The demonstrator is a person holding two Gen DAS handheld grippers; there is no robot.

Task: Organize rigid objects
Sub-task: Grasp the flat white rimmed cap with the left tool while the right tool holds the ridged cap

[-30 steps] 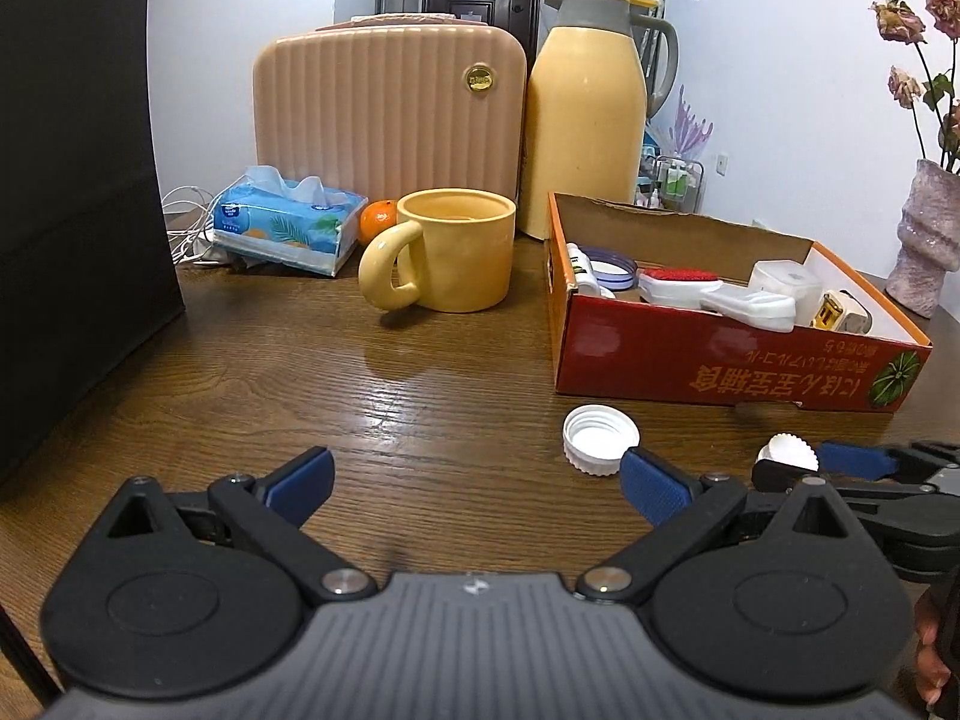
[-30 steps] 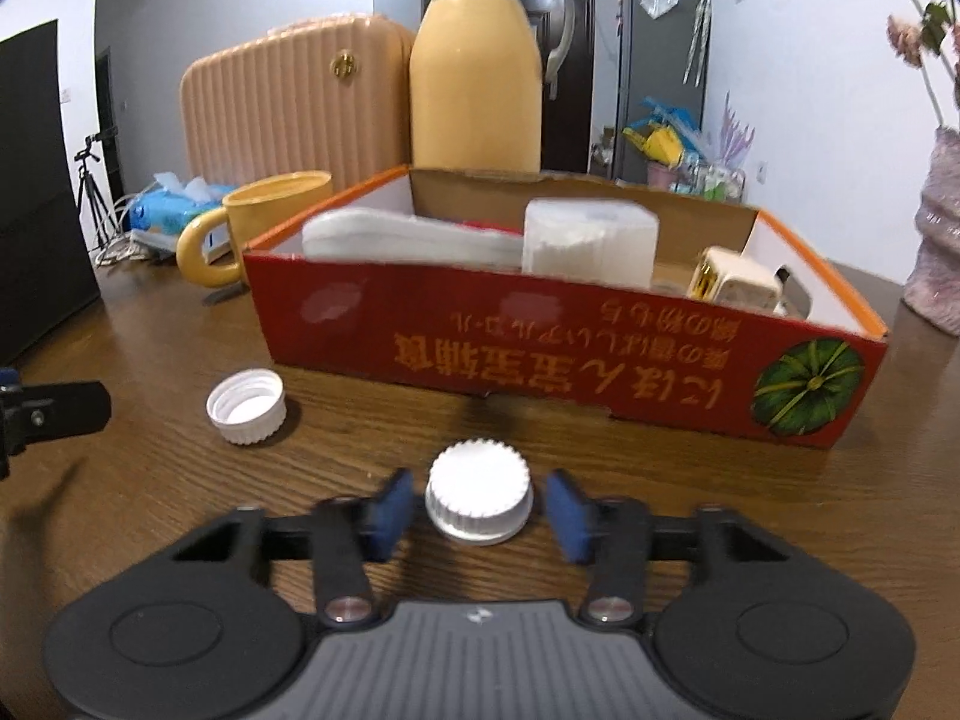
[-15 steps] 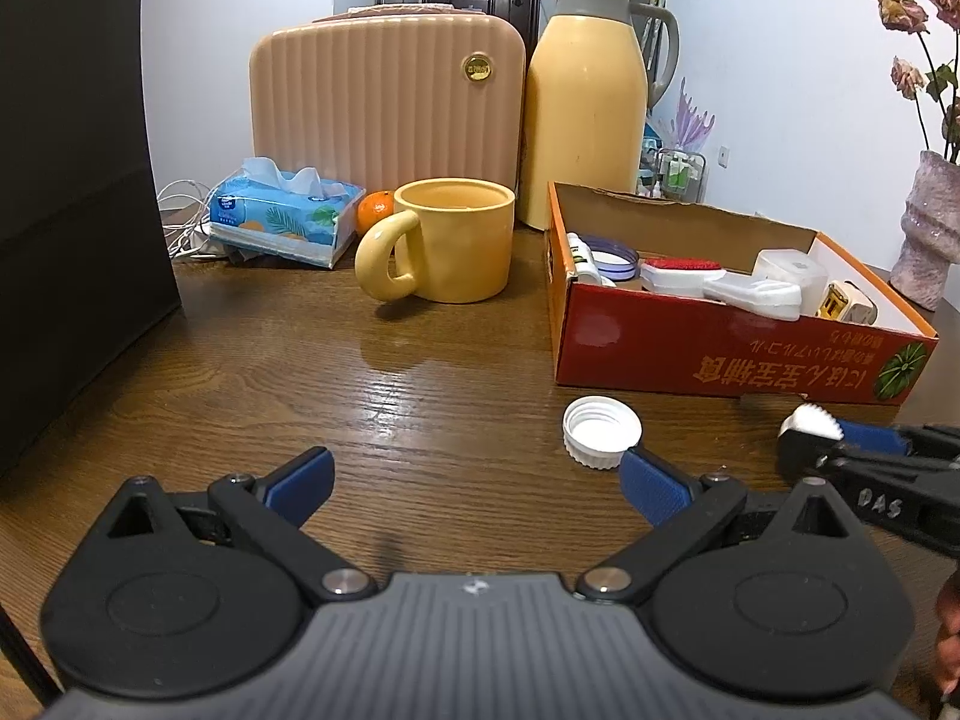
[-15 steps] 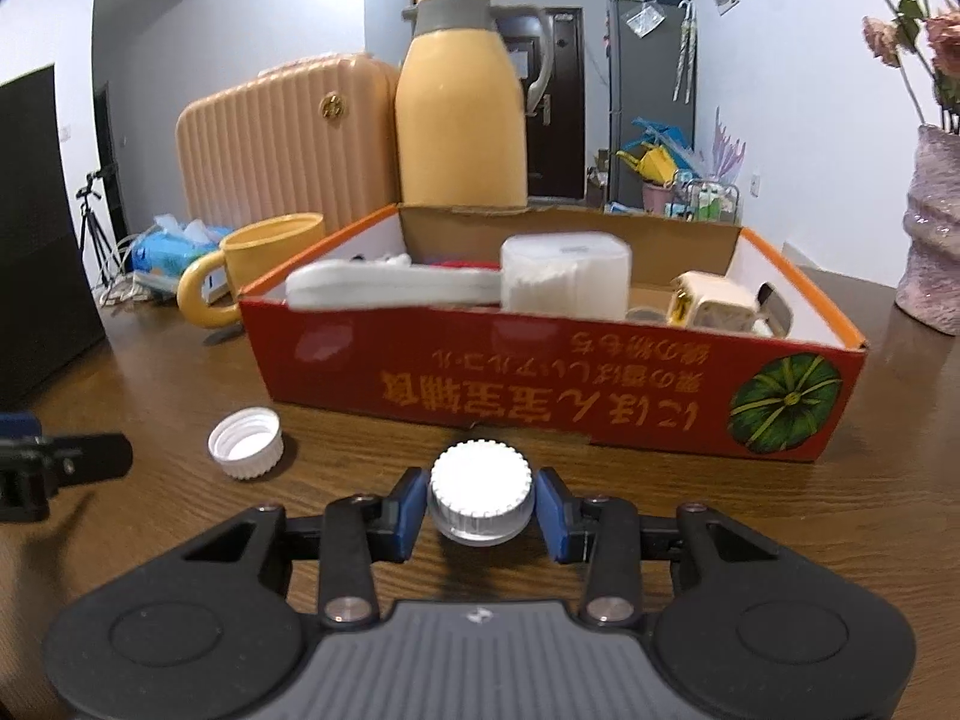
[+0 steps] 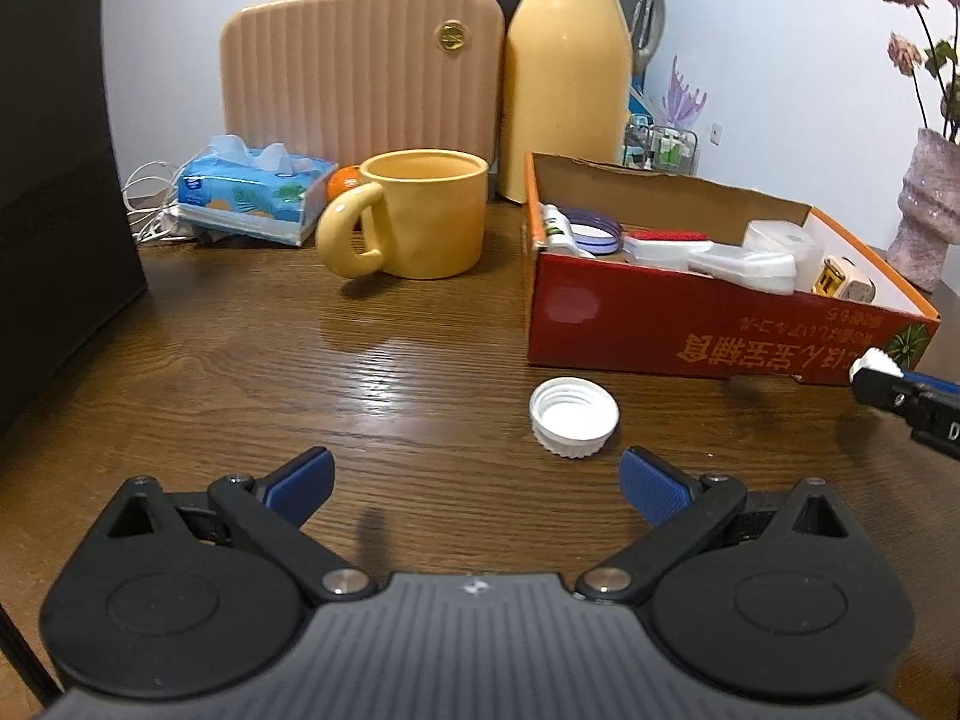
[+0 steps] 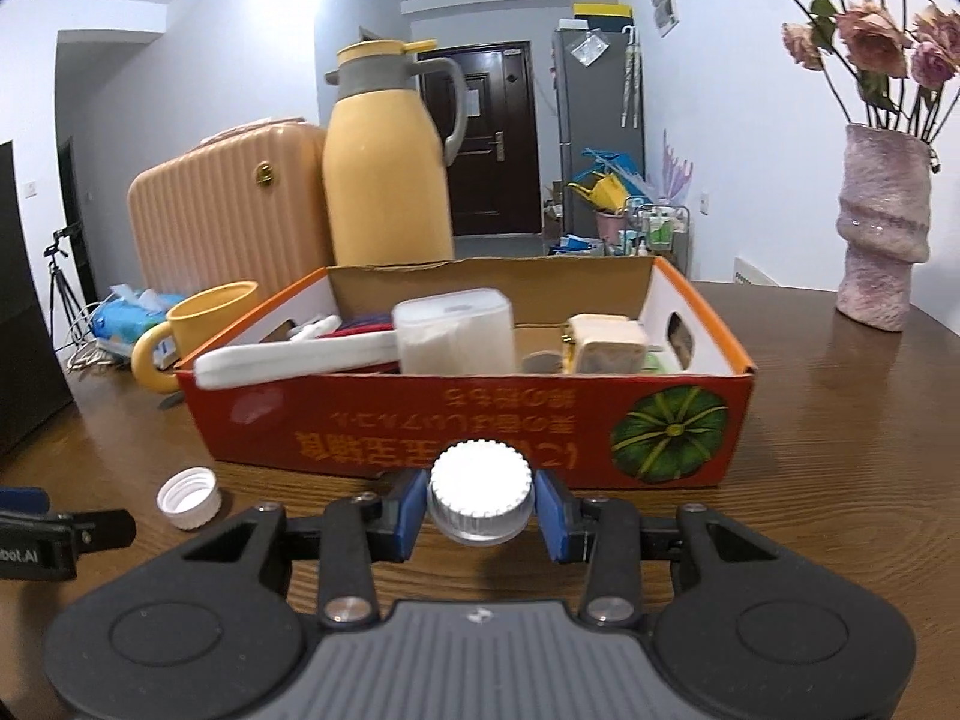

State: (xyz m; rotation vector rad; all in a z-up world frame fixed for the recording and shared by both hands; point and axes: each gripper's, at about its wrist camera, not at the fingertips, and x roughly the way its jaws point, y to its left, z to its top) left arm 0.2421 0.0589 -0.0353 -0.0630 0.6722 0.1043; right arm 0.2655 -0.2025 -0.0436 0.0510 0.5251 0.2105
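My right gripper (image 6: 480,513) is shut on a white ribbed bottle cap (image 6: 480,495) and holds it above the table, in front of the red cardboard box (image 6: 468,426). The box holds several white and pale items. A second white cap (image 5: 573,416) lies open side up on the wooden table, just ahead of my left gripper (image 5: 477,480), which is open and empty. That cap also shows in the right wrist view (image 6: 189,497). The right gripper with its cap shows at the right edge of the left wrist view (image 5: 900,387).
A yellow mug (image 5: 414,222), a tissue pack (image 5: 252,192), an orange (image 5: 343,181), a beige case (image 5: 360,66) and a yellow thermos jug (image 5: 567,72) stand behind. A pink vase with dried roses (image 6: 882,234) stands far right. A black panel (image 5: 54,192) rises at left.
My right gripper closed on the white cap and lifted it off the table, rising toward the box front. My left gripper stayed open and shifted a little closer to the loose cap.
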